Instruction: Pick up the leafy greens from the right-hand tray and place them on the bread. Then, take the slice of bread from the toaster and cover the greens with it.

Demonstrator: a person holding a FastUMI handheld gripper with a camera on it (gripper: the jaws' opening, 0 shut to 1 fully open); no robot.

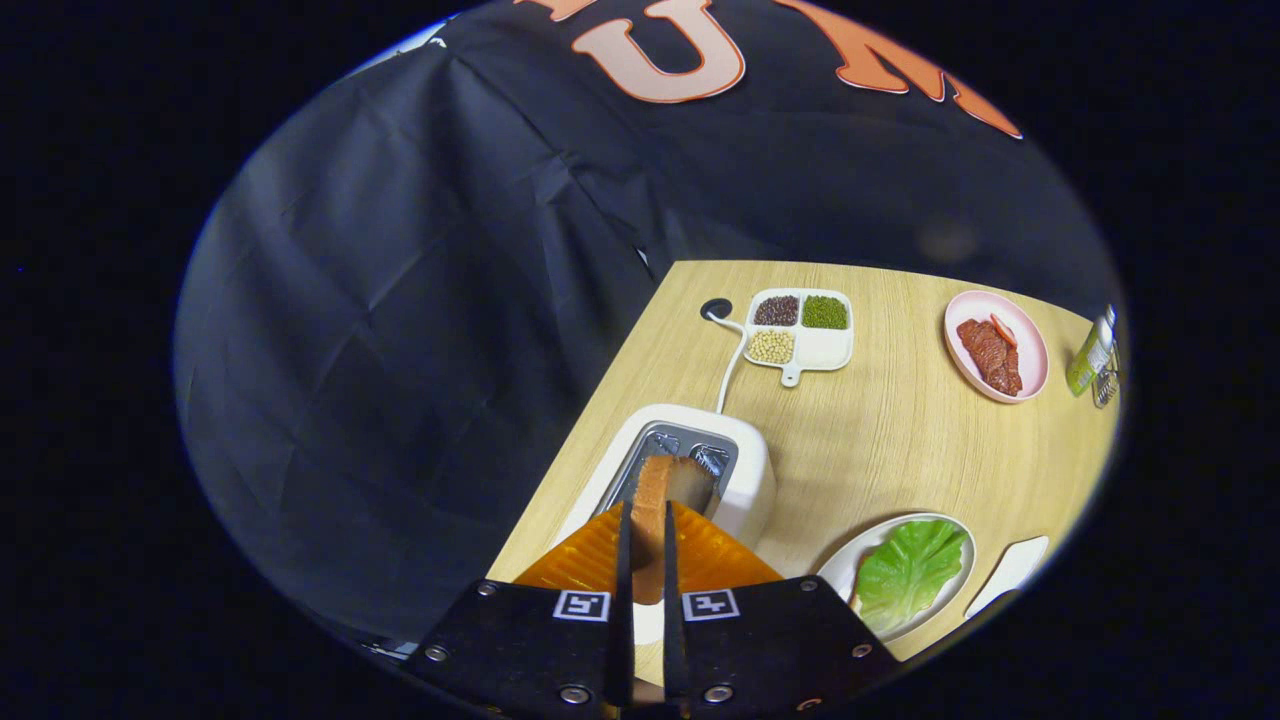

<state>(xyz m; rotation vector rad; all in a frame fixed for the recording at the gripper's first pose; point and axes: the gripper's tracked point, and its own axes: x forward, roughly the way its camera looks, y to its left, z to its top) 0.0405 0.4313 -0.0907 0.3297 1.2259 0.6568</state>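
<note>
- A pale wooden worktop (880, 440) stands against a black cloth wall (400, 300), with a white toaster (720, 480) at its near edge and its cord (735, 360) running back.
- Farther off sit a divided dish of beans (802, 330), a pink plate of meat (995, 345) and a small bottle (1092, 352).
- The hand-held gripper (645, 545) is nearly closed, both fingers pressing on a slice of bread (665, 500) just above the toaster slot.
- The leafy greens (908, 572) lie on a white plate (845, 565), right of the fingers.

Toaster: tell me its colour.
White body, grey metal slot on top; the toaster shows best in the gripper view, just ahead of the fingers.
</note>
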